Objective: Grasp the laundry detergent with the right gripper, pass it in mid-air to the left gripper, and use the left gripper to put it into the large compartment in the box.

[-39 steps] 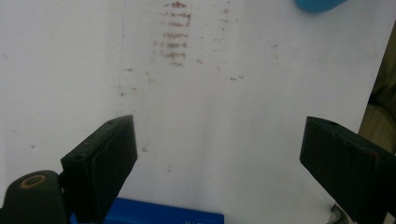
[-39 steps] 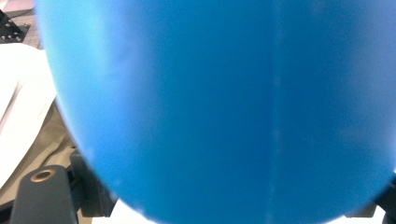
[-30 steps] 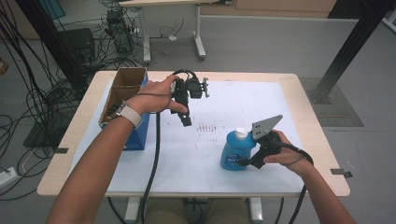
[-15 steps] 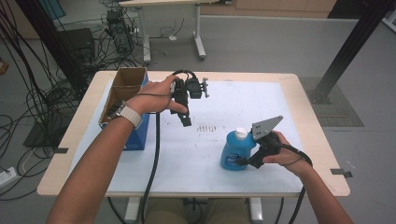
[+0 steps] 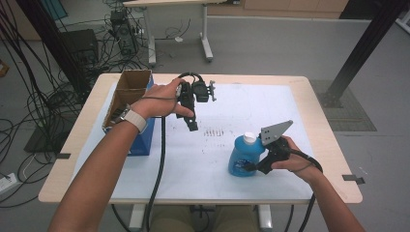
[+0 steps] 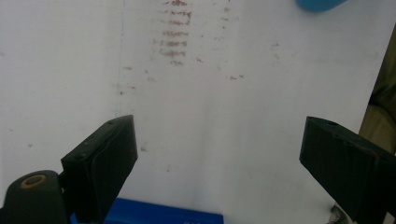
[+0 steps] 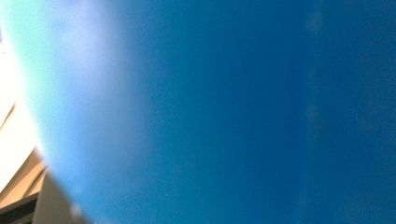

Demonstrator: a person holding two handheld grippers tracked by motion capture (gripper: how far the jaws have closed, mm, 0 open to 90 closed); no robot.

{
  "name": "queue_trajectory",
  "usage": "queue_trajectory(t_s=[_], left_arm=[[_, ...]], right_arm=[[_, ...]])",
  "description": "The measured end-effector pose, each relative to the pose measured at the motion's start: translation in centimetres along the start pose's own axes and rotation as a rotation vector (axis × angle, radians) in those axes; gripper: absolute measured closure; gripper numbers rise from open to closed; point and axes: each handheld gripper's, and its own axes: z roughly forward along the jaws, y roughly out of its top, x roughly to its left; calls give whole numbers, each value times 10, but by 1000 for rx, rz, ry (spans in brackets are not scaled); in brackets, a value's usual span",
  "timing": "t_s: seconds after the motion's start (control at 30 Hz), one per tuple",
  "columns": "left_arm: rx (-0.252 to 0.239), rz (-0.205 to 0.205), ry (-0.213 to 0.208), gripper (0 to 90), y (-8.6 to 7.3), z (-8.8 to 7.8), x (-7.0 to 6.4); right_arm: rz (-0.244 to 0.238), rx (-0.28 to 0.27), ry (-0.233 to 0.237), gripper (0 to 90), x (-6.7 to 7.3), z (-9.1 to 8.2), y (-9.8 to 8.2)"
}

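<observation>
Your right gripper (image 5: pixel 247 164) sits low at the near right of the table, its jaws pushed up against the lower body of the one blue bottle (image 5: pixel 243 157). They have just been closing with the bottle between them, but you cannot tell from the high view whether the pads press on it yet. In the right gripper view that bottle's blue wall (image 7: pixel 224 112) lies blurred right against the lens. The bottle stands upright, its single white cap (image 5: pixel 248 137) directly above the jaws, and the grey three-cornered plate (image 5: pixel 274 132) on your gripper rises just to the right of the cap. Farther left and away from you, your left gripper (image 5: pixel 192 124) hangs above the white mat (image 5: pixel 270 106), well apart from the bottle, pointing down; in the left gripper view its jaws stand wide apart with nothing between them, over bare mat bearing one patch of small brown marks (image 6: pixel 173 32). Left of that gripper, just beyond your wrist with its one watch (image 5: pixel 131 117), stand one open cardboard box (image 5: pixel 126 92) and one blue box (image 5: pixel 144 137) against its near side.
</observation>
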Motion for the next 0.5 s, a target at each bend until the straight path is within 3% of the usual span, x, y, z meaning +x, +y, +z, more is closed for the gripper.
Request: queue_trajectory(t_s=[0.5], left_arm=[[-3, -1, 0, 116, 0, 1, 0]], right_arm=[[-11, -12, 6, 247, 1, 1, 0]])
